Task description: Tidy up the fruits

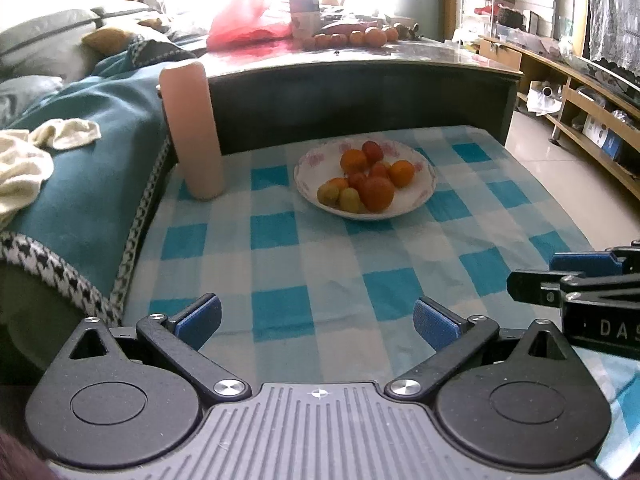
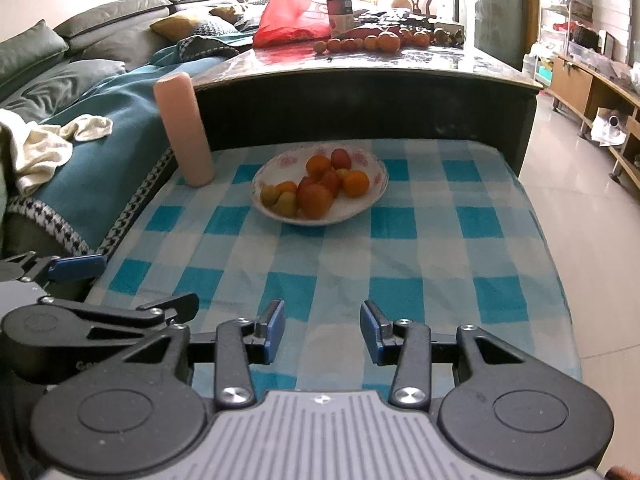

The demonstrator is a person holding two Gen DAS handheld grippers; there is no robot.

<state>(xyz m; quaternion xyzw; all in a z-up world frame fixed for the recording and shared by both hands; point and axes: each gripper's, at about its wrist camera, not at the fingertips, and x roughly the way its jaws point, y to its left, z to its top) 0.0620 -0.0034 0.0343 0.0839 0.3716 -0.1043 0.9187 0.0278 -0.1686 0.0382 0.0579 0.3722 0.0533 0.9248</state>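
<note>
Mixed orange, red and yellow-green fruits [image 1: 362, 182] sit heaped in the white floral-rimmed bowl [image 2: 372, 196] on the blue-checked cloth [image 2: 400, 256], far half, just beside a tall pink cylinder [image 1: 192, 128]. Your left gripper [image 1: 318, 322] gapes wide, empty; your right gripper [image 2: 323, 330] stands partly open, empty. Both hang back, likely staged for a reach.

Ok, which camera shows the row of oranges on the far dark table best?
The right wrist view: the row of oranges is sharp and evenly lit. The left wrist view shows them blurred, under window glare.
</note>
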